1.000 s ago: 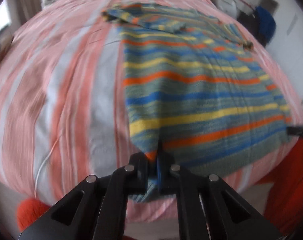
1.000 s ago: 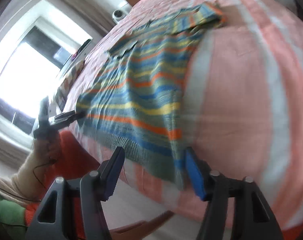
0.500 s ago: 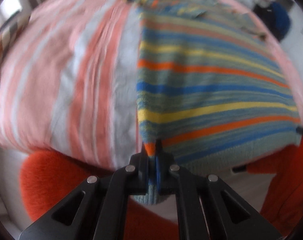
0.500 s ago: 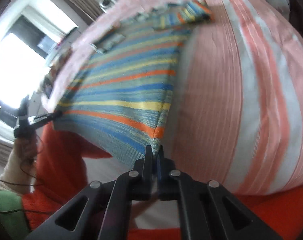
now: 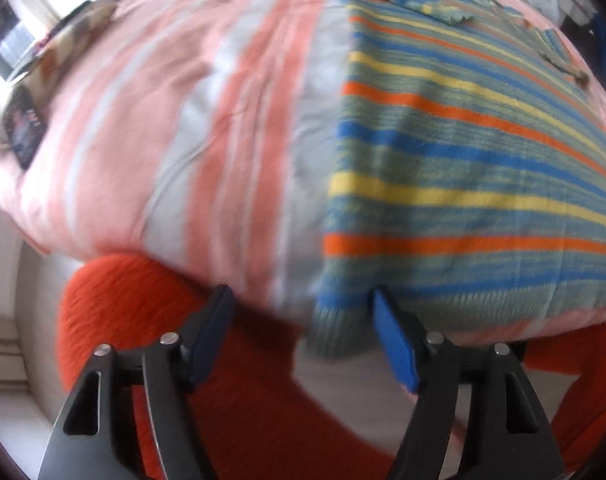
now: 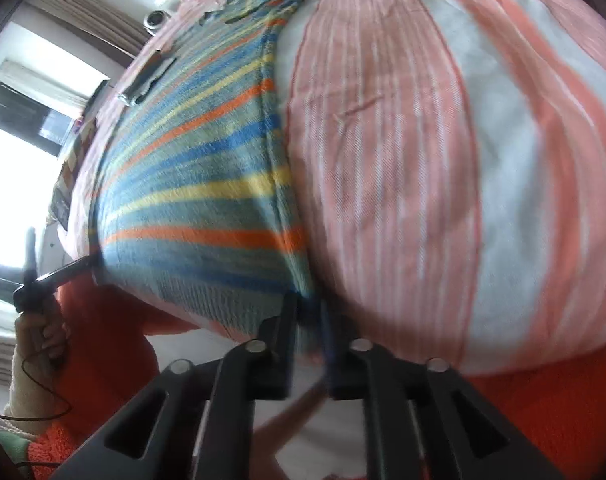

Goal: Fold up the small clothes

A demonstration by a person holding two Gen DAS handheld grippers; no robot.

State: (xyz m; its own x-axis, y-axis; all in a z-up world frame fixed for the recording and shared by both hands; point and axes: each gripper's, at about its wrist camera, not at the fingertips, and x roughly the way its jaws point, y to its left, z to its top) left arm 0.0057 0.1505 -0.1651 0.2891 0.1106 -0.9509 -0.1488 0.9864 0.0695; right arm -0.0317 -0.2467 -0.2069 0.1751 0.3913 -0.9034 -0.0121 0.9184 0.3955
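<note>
Knit: striped sweater (image 5: pixel 463 168) lies flat on the pink-and-white striped bedspread (image 5: pixel 191 128), hem at the near edge of the bed, its corner drooping over the side.
Sleeves: already folded in across the top of the body, far end of the bed.
Left tongs: your left gripper (image 5: pixel 303 320) was clenched on the hem corner half a second ago; its jaws have just opened wide and now stand released. The corner hangs between them, no pad pressing on it.
Right tongs: your right gripper (image 6: pixel 308 316) was fully clenched on the other hem corner; its jaws have just eased open a little. Cloth sits in the narrow gap; blur hides whether the pads press, so grip cannot be told.
What changed: sweater looked pulled taut between both corners, and now you are letting go.
Meaning: smoothing-out step looks done; garment is laid square for the next fold.
Next, likely: re-grip the hem and carry it up toward the collar.
Risk: loose corner over the bed edge may slip down.
</note>
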